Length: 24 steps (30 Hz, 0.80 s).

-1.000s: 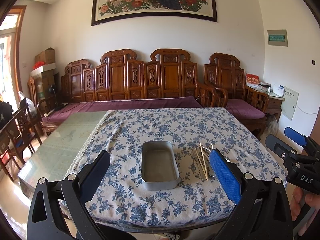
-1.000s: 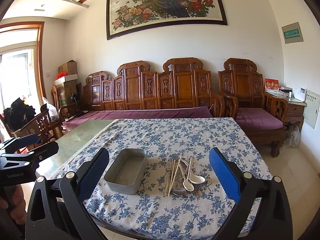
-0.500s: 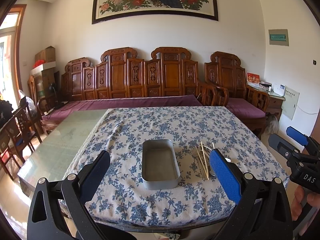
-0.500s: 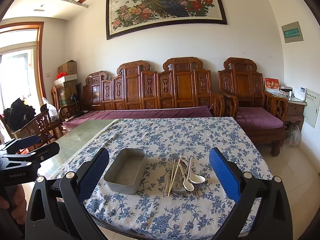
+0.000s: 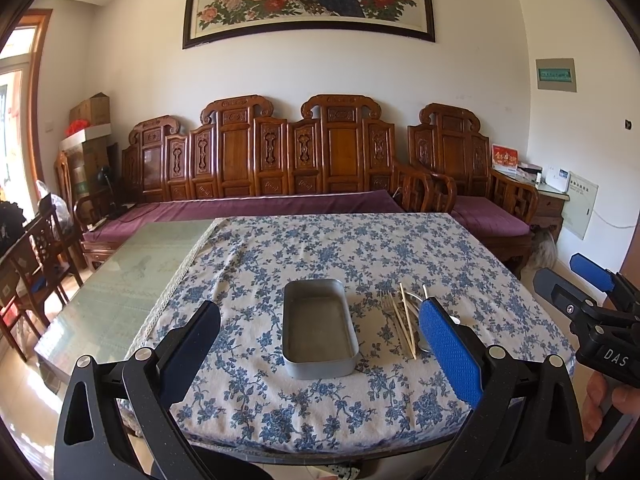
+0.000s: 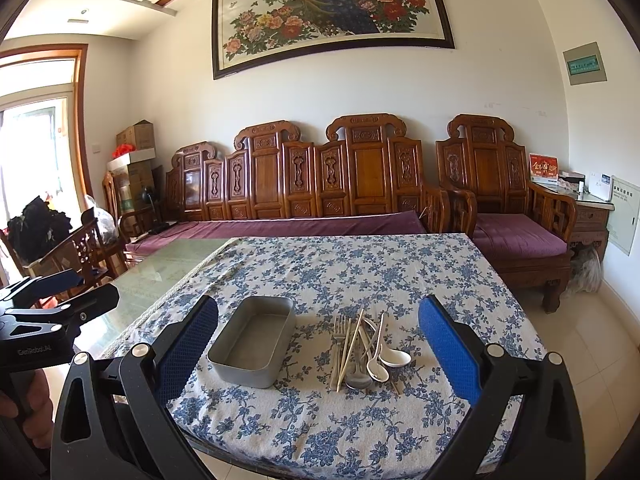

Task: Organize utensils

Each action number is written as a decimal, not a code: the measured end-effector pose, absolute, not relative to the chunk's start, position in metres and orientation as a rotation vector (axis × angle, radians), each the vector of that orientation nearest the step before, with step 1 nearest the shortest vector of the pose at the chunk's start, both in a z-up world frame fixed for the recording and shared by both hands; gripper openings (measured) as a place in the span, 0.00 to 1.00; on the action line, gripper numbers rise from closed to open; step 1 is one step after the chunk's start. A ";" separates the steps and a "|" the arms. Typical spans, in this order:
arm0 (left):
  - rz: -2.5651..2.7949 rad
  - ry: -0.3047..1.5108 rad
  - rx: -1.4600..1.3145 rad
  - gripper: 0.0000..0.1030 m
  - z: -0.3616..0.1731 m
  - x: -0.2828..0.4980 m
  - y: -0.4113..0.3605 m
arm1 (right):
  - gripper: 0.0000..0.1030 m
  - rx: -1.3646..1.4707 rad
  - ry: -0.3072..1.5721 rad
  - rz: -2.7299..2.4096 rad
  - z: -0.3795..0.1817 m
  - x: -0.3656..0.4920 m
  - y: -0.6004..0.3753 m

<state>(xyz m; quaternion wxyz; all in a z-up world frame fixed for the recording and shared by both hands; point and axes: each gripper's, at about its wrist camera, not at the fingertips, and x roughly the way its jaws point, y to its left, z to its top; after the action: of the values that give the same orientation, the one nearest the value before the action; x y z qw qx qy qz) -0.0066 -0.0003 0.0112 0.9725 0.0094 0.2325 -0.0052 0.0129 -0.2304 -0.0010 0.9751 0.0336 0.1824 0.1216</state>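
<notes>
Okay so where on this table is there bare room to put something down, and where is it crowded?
The far half of the blue floral tablecloth, beyond the grey rectangular metal tin, is bare, as is the near strip toward the table edge. The uncovered green glass tabletop left of the cloth is also free. It is crowded right of the tin, where the pile of forks, chopsticks and white spoons lies.

My room is bright with daylight. It comes from the window (image 6: 32,148) on my left, which is blown out to white in the right wrist view. The glass tabletop (image 5: 120,280) carries a pale sheen, and the floor tiles (image 6: 592,344) shine. Shadows are soft: a faint one lies inside the metal tray (image 6: 252,340). Both fisheye views bend the walls and the painting's frame (image 5: 308,4) toward the edges, with black corners. Focus is sharp throughout; my gripper fingers (image 5: 448,348) look crisp.
</notes>
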 end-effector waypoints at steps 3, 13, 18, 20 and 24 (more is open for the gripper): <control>-0.012 0.466 0.020 0.94 0.011 -0.007 -0.001 | 0.97 0.069 0.367 0.247 -0.002 0.014 -0.230; -0.019 0.471 0.022 0.94 0.009 -0.008 -0.003 | 0.97 0.071 0.371 0.249 -0.006 0.014 -0.229; -0.023 0.499 0.021 0.94 -0.001 -0.001 -0.003 | 0.97 0.071 0.387 0.251 -0.015 0.019 -0.230; -0.027 0.519 0.023 0.94 -0.009 0.005 -0.003 | 0.97 0.068 0.395 0.251 -0.019 0.022 -0.231; -0.039 0.562 0.030 0.94 -0.026 0.017 -0.005 | 0.96 0.067 0.421 0.258 -0.031 0.033 -0.236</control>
<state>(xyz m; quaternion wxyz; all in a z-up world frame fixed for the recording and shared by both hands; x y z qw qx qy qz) 0.0171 -0.0048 -0.0255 0.9605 0.0146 0.2771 -0.0193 0.0328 -0.2363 -0.0307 0.9691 0.0333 0.2085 0.1275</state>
